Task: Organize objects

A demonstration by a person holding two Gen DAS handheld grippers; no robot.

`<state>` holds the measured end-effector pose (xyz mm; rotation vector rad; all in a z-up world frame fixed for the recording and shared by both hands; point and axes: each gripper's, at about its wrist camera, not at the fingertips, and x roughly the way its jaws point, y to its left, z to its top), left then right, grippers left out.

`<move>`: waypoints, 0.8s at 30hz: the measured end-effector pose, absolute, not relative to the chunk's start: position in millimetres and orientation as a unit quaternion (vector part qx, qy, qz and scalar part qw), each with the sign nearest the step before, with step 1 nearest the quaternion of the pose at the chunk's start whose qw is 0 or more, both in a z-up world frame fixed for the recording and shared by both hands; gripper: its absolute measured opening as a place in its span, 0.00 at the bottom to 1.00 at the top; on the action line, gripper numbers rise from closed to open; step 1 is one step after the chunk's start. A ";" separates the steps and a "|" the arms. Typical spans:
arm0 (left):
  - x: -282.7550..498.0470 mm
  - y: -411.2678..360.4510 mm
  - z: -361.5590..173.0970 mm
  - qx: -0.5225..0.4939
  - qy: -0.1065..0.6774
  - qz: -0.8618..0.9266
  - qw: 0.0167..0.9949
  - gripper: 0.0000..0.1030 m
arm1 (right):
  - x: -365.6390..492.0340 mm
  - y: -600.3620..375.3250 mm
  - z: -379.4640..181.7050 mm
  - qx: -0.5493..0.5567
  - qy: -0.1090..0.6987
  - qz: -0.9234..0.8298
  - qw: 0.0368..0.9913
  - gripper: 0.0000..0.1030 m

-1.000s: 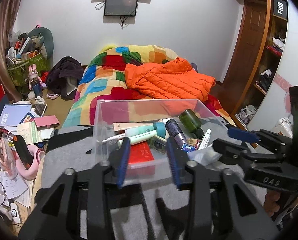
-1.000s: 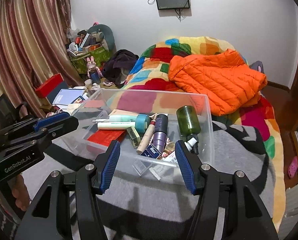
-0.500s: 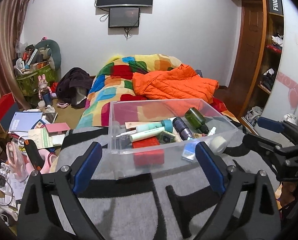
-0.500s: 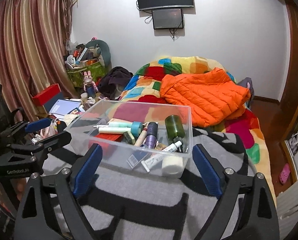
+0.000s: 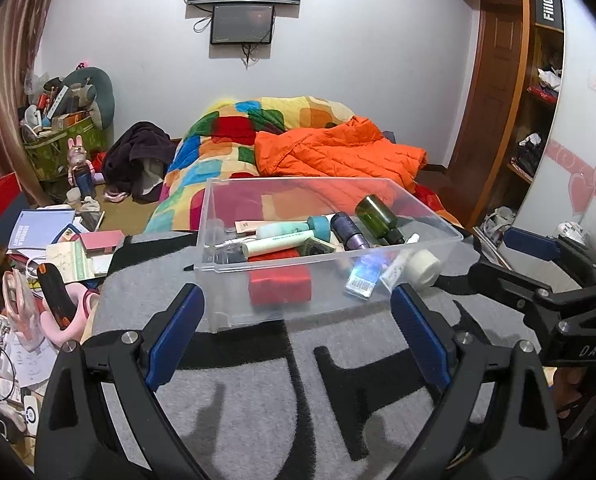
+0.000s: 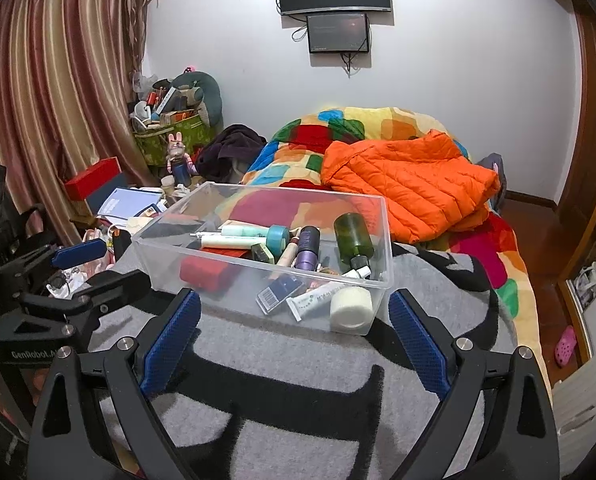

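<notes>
A clear plastic bin (image 5: 234, 304) (image 6: 383, 236) stands on a grey and black blanket. It holds a dark green bottle (image 5: 373, 216) (image 6: 351, 236), a purple bottle (image 5: 347, 230) (image 6: 309, 248), teal and white tubes (image 5: 294, 232) (image 6: 254, 234), a red box (image 5: 280, 280) (image 6: 204, 270), a white roll (image 5: 427, 266) (image 6: 351, 306) and a small blue packet (image 5: 363, 278). My left gripper (image 5: 296, 334) is open and empty just short of the bin's near wall. My right gripper (image 6: 294, 338) is open and empty, also short of the bin. Each gripper shows in the other's view.
A colourful quilt (image 5: 226, 136) and an orange jacket (image 5: 337, 152) lie on the bed behind the bin. Books, papers and boxes (image 5: 50, 240) clutter the floor at left. A wooden shelf unit (image 5: 537, 80) stands at right. The grey blanket (image 5: 258, 400) lies under the grippers.
Both grippers have opened wide and drawn back from the bin. The bin now sits farther ahead of them on the blanket.
</notes>
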<state>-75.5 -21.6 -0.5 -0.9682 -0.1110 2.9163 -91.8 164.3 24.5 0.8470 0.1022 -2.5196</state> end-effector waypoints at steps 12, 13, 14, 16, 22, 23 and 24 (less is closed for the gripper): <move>-77.5 -19.6 -2.7 -0.318 -0.038 0.947 0.034 0.93 | -93.0 166.0 22.4 0.316 0.028 -0.918 0.239 0.91; -77.4 -19.6 -2.7 -0.318 -0.038 0.947 0.034 0.93 | -93.0 166.0 22.4 0.316 0.028 -0.918 0.239 0.91; -77.3 -19.5 -2.9 -0.317 -0.037 0.947 0.034 0.93 | -93.0 166.0 22.4 0.316 0.028 -0.918 0.239 0.91; -77.3 -19.5 -2.6 -0.316 -0.037 0.948 0.032 0.93 | -93.0 166.0 22.4 0.316 0.028 -0.918 0.239 0.91; -76.3 -20.0 -2.1 -0.315 -0.038 0.948 0.032 0.93 | -92.6 165.0 22.5 0.316 0.026 -0.918 0.239 0.91; -76.4 -19.9 -2.0 -0.315 -0.038 0.948 0.031 0.93 | -92.5 164.8 22.2 0.316 0.026 -0.918 0.239 0.91; -76.4 -19.8 -2.1 -0.315 -0.038 0.948 0.031 0.93 | -92.7 165.1 22.5 0.316 0.026 -0.918 0.239 0.91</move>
